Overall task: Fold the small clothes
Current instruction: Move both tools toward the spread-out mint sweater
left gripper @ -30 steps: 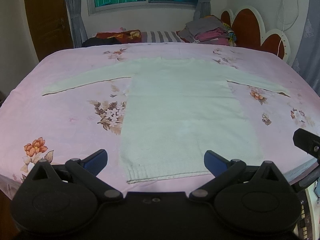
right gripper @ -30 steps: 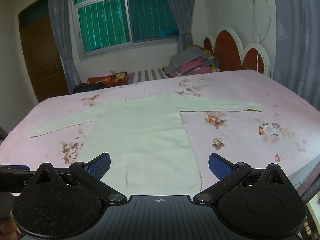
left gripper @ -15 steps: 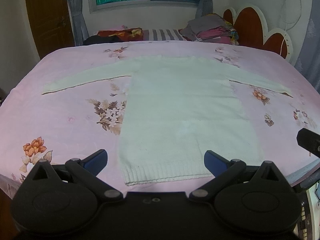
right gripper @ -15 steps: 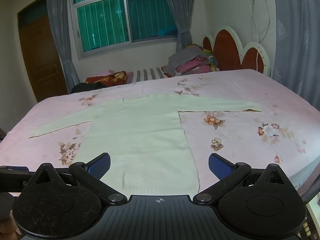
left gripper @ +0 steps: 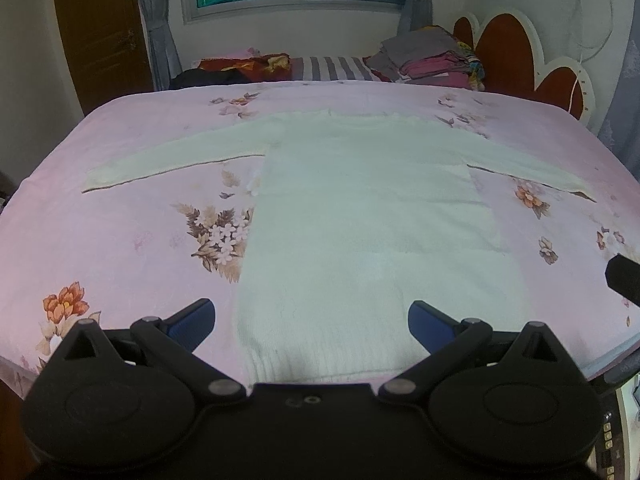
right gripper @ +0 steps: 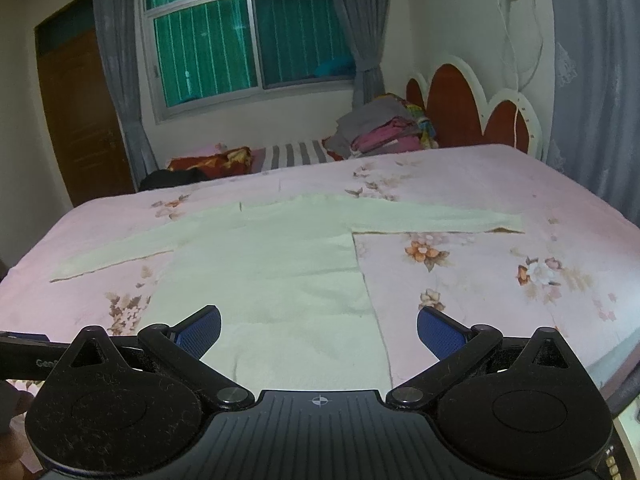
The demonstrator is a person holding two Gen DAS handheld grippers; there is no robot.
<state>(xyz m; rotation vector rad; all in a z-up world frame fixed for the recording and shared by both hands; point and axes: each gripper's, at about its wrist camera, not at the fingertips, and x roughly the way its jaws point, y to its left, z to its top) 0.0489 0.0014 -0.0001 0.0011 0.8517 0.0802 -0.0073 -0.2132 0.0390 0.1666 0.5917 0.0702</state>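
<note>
Folding has not begun, as far as the frames show. The sweater (left gripper: 372,224) lies spread flat on the bed (left gripper: 120,240), front or back up (which one I cannot tell), with both sleeves stretched straight out to the sides and no crease or fold anywhere in it. All the folding is left to do: sleeves in, sides in, hem up toward the collar, in whatever order suits.

The left tool (left gripper: 312,318) hangs at the near edge of the bed, its blue-padded fingers spread wide and empty, straddling the sweater's near hem without touching it. The right tool (right gripper: 319,330) sits likewise at the near edge, wide apart and holding nothing, with the hem's right corner between its fingers; a black part of it shows at the far right of the left view.

The sweater is a pale, whitish-green knit with a soft, slightly fuzzy surface, a ribbed band along the hem and a shallow neckline at the far end. Its body is a long rectangle; the left sleeve (left gripper: 172,160) and right sleeve (right gripper: 436,220) taper into narrow strips ending in cuffs. It looks limp and likely to sag where lifted. The bedsheet is smooth pink cloth printed with orange, white and brown flower sprays. At the far side, well apart from the sweater, a stack of folded clothes (right gripper: 384,130) in grey and pink rests near the scalloped red headboard (right gripper: 472,116).
</note>
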